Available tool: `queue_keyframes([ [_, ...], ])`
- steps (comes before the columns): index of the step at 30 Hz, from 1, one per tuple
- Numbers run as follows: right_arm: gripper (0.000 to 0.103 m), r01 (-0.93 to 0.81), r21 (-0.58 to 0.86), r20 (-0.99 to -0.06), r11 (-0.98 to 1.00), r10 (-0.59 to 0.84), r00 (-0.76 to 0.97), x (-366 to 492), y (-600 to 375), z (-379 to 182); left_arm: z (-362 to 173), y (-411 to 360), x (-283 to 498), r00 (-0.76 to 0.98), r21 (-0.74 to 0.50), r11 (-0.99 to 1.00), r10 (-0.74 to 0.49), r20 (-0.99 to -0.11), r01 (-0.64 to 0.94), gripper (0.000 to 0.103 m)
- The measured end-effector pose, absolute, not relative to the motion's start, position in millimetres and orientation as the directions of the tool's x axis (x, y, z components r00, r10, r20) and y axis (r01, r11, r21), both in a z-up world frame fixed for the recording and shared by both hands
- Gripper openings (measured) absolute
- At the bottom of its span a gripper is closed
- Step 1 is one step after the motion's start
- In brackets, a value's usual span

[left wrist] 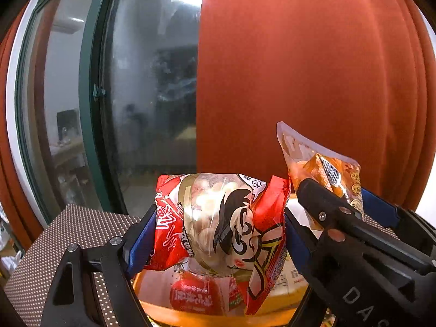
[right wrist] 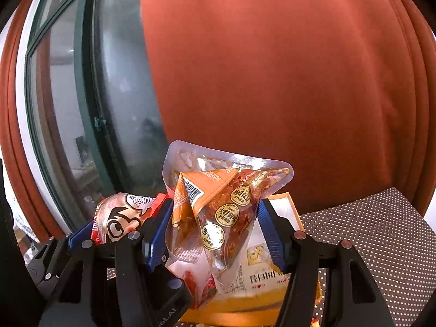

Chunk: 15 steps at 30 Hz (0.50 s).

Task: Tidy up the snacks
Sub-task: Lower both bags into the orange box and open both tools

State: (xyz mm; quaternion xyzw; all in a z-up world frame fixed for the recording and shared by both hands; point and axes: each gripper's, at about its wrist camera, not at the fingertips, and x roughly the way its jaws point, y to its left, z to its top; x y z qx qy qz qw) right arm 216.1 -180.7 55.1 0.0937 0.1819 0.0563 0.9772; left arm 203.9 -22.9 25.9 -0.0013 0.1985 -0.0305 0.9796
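My left gripper (left wrist: 215, 234) is shut on a red snack bag with a cartoon face (left wrist: 218, 229), held just above an orange box (left wrist: 152, 286). My right gripper (right wrist: 215, 231) is shut on a clear orange pouch with gold seals (right wrist: 218, 204), held above the same box (right wrist: 283, 199). The right gripper and its pouch (left wrist: 324, 169) show at the right of the left wrist view. The red bag (right wrist: 122, 220) shows at the left of the right wrist view. Inside the box lie a red packet (left wrist: 190, 294) and a white packet with yellow print (right wrist: 259, 269).
The box stands on a dotted tablecloth (right wrist: 381, 231), which also shows in the left wrist view (left wrist: 81, 226). A rust-red curtain (right wrist: 272, 81) hangs close behind. A dark-framed glass door (left wrist: 95, 95) is at the left.
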Motion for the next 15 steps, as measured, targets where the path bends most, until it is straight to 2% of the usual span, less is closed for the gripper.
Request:
queue_keyframes([
  [11, 0.064, -0.049, 0.161, -0.493, 0.986, 0.123, 0.861, 278.5, -170.9, 6.6, -27.9, -26.2, 263.3, 0.832, -0.071, 0.997, -0.069, -0.551, 0.036, 0.086],
  [15, 0.064, -0.036, 0.182, -0.53, 0.983, 0.129, 0.838, 295.4, -169.1, -3.4, -42.7, -24.1, 286.5, 0.769, -0.029, 1.0, -0.023, -0.638, 0.006, 0.086],
])
